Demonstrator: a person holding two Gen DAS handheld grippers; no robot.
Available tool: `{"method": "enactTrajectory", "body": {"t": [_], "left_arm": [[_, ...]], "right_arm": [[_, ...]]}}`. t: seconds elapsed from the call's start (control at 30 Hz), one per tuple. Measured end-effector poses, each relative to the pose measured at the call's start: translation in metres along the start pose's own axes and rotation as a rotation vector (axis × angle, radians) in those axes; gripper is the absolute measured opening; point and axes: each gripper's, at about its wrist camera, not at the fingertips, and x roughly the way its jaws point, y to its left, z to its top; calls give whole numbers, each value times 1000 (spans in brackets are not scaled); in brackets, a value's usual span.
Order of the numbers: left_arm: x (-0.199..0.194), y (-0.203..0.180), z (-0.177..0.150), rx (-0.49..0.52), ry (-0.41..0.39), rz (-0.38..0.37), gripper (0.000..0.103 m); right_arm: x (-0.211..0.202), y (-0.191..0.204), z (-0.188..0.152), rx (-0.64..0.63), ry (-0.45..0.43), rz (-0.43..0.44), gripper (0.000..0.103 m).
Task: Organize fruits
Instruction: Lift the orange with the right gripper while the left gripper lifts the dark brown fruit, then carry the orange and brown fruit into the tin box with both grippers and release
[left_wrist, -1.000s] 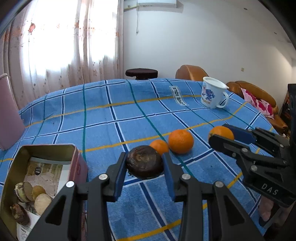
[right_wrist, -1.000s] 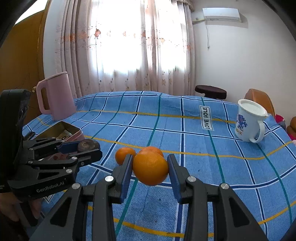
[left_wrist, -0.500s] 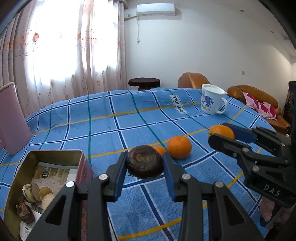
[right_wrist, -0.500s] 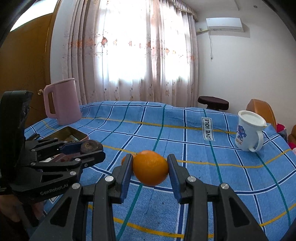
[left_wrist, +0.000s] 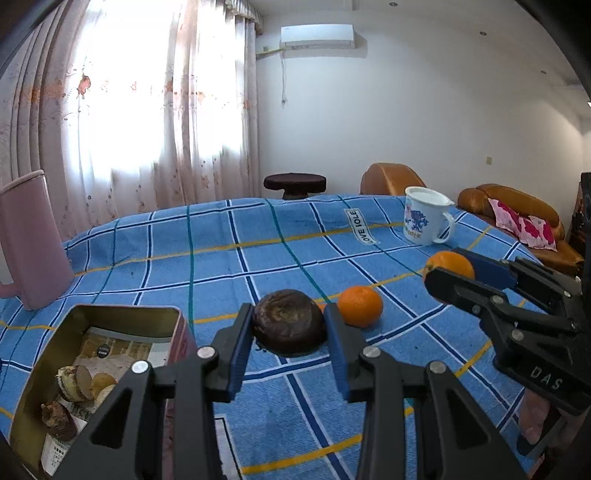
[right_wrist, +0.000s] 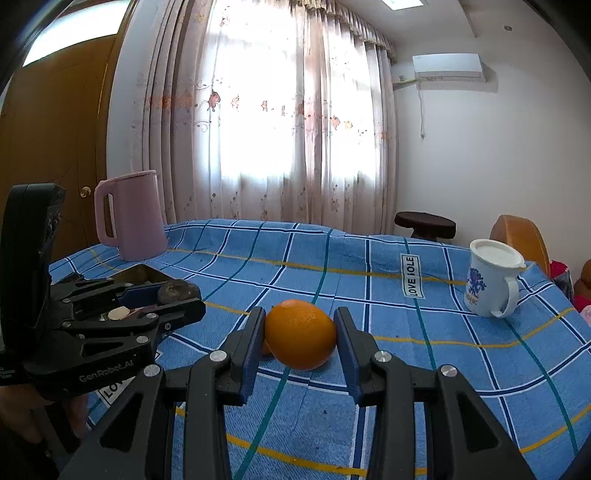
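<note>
two tongs are seen. the left tongs (left_wrist: 289, 328) are clenched on one dark brown wrinkled fruit (left_wrist: 289, 324), held above the blue checked cloth (left_wrist: 221, 266) of the worktop, just right of one open tin (left_wrist: 92, 354). the right tongs (right_wrist: 300, 334) are clenched on one held orange (right_wrist: 300, 334), also lifted clear of the cloth. one loose orange (left_wrist: 360, 305) is seen lying on the cloth, and a sliver of a second (left_wrist: 320, 305) is partly hidden behind the dark fruit. one white mug (left_wrist: 424, 216) and one pink jug (right_wrist: 131, 216) are stood at the far side, well apart. several cut fruit pieces (left_wrist: 79, 380) are held in the tin. compared with a second ago, both held fruits are seen higher, the view is tilted up, and the second loose orange is more hidden.
</note>
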Motion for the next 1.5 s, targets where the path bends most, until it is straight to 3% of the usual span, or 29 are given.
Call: {"method": "enactTrajectory", "body": {"t": [0.6,0.83,1.07,1.5], "left_arm": [[-19,8,-6,-11,-35,-13,40],[-38,32,-6,-53,-55,-11,40],[-58,72,-8,-112,-69,49,40],[-63,131,-24,-187,-14,136,40]], "right_arm": [[-11,18,-2,-27,-33,0,40],[-1,53,7,-48,-12,95,40],[16,90,22,-69,1,193,40],[54,153,23,-134,74,315,40]]}}
